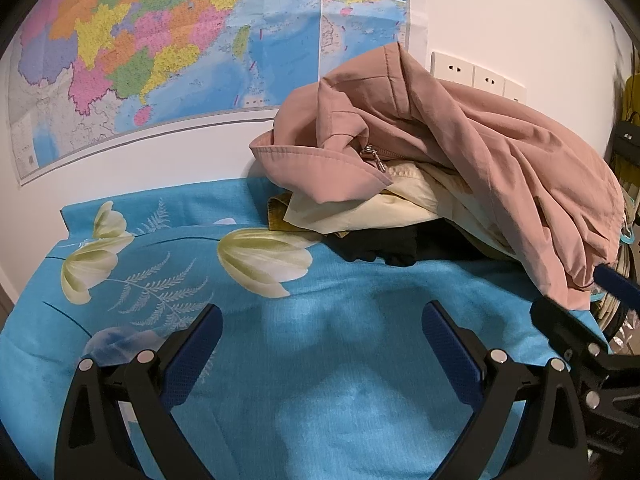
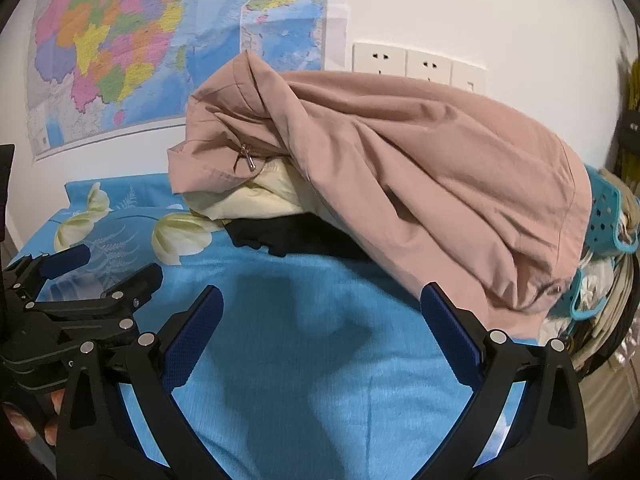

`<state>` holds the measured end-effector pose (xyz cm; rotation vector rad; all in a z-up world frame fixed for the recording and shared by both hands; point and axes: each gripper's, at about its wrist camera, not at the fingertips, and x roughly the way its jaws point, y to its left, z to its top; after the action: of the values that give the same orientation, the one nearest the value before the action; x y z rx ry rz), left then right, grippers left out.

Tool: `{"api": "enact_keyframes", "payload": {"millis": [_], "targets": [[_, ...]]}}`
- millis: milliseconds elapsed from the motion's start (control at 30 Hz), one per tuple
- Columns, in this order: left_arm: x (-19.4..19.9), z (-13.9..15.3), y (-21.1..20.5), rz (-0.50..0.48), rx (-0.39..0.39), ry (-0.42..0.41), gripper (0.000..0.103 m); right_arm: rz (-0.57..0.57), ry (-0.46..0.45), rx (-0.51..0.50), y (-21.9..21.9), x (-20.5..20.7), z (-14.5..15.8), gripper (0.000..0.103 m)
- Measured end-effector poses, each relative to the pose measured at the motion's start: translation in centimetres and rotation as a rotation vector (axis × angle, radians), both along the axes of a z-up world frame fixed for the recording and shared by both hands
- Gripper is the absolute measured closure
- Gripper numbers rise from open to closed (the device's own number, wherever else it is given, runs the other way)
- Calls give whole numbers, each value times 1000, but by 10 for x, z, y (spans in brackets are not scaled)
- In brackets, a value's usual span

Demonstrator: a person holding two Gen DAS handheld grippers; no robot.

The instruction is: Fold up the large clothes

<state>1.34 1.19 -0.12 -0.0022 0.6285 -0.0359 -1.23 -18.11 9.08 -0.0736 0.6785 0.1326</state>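
A crumpled pink zip jacket point(image 1: 460, 152) point(image 2: 400, 168) tops a heap of clothes at the back right of the blue flowered sheet point(image 1: 304, 360) point(image 2: 304, 360). Under it lie a cream garment point(image 1: 384, 204) point(image 2: 248, 196) and a black one point(image 1: 380, 246) point(image 2: 288, 236). My left gripper point(image 1: 320, 334) hovers open over the bare sheet, short of the heap, with nothing between its fingers. My right gripper point(image 2: 320, 316) is open too, its right finger point(image 2: 448, 320) close to the jacket's lower hem. Each gripper shows at the edge of the other's view.
A large coloured map point(image 1: 160, 40) hangs on the white wall behind the table, with wall sockets point(image 2: 416, 66) to its right. A teal perforated basket point(image 2: 604, 208) with more clothes sits off the table's right edge. A person's fingers point(image 2: 36, 420) hold the left gripper.
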Motion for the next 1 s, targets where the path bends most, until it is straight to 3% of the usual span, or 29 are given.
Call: {"api": "enact_keyframes", "payload": {"millis": [167,367,500,667,700,767,833,900,1000], "targets": [[13,-1,12,30,1,13,7,60,-83,-90,14,28,25,6],[33,3,35,77,16,6,7,212,-163,-262,54,100,58,6],[48,5,53,109,27,5,7,353,-121,-378,89,151,57,6],[62,2,71,132,22,24,7,433,-109,-482,119,187,44,6],[65,1,75,137,24,28,7,447,-111,-494,123,189,43,9],[70,-3,81,144,35,40,7,500,-101,-520,132,193,38,36],[77,-6,89,141,34,51,7,539,-49,-515,134,196,38,89],[83,-11,97,119,14,65,7,548,-22,-465,127,193,50,92],[92,-14,111,108,6,59,7,524,-80,-419,108,173,79,95]]}}
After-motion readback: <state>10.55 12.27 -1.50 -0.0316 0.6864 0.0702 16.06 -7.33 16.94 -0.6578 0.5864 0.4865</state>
